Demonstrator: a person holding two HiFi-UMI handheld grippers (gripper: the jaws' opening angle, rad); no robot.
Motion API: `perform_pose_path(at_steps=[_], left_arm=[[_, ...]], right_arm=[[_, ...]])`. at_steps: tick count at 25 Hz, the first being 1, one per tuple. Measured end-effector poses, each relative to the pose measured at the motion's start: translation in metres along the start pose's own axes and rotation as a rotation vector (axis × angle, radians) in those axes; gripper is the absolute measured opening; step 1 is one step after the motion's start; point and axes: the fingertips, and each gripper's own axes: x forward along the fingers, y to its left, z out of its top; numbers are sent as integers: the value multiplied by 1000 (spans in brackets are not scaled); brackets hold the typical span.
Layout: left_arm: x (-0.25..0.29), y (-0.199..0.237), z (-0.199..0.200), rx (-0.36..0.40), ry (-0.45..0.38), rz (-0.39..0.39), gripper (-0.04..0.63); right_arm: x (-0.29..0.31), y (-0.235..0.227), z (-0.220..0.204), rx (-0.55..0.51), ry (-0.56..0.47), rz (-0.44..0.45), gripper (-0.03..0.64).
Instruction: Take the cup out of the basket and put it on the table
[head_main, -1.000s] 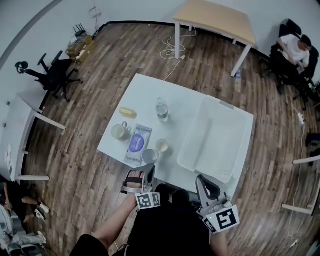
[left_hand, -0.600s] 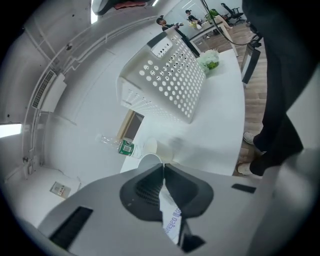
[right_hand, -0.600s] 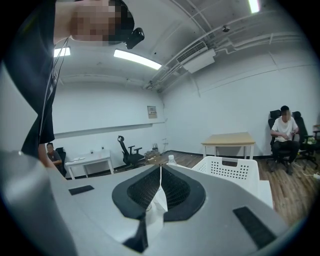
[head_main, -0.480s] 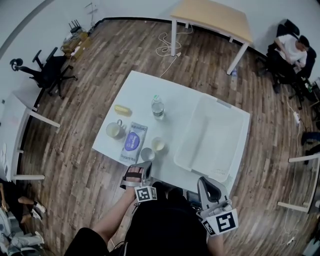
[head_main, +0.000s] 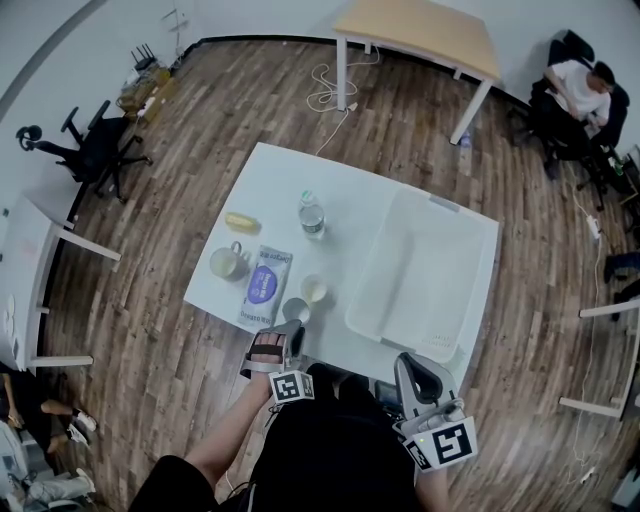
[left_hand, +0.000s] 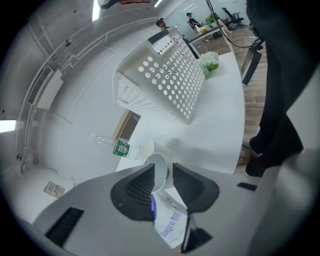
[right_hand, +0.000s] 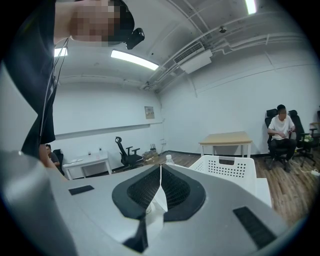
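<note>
head view: three cups (head_main: 296, 309), one basket (head_main: 374, 288); left hand-held gripper (head_main: 284, 334) just opened around a cup (left_hand: 159, 169), right one (head_main: 412, 365) closed.

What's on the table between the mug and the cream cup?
A white pouch with a purple label lies between the mug and the cream cup; the head view shows it.

The head view looks steeply down from high above the near edge, taking in the whole white worktop (head_main: 355, 200) and the floor around it. The left gripper view sits low and close at the near left, rolled sideways, facing the basket (left_hand: 170, 80). The right gripper view looks almost level from the near right toward the far wall. All three share the basket, and probably the bottle (left_hand: 112, 146) too.
</note>
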Motion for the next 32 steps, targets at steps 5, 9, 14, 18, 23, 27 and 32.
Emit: perform_pose_path(at_steps=[5, 9, 14, 18, 23, 27, 32], left_arm=[[-3, -2, -2, -8, 1, -21, 152], [-11, 3, 2, -35, -28, 7, 152], [-39, 33, 7, -124, -178, 122, 71], [-61, 69, 6, -250, -222, 181, 23], [-94, 110, 41, -477, -438, 149, 9], [-119, 139, 87, -621, -659, 25, 9], [-147, 167, 142, -973, -857, -177, 9]], right_arm=[[2, -1, 1, -2, 1, 4, 26], [1, -2, -2, 0, 4, 6, 26], [2, -5, 1, 2, -3, 6, 26], [0, -11, 5, 18, -21, -6, 26], [-4, -16, 7, 24, -44, -21, 26], [-5, -21, 9, 30, -57, -32, 26], [-11, -30, 7, 18, -67, -71, 25]])
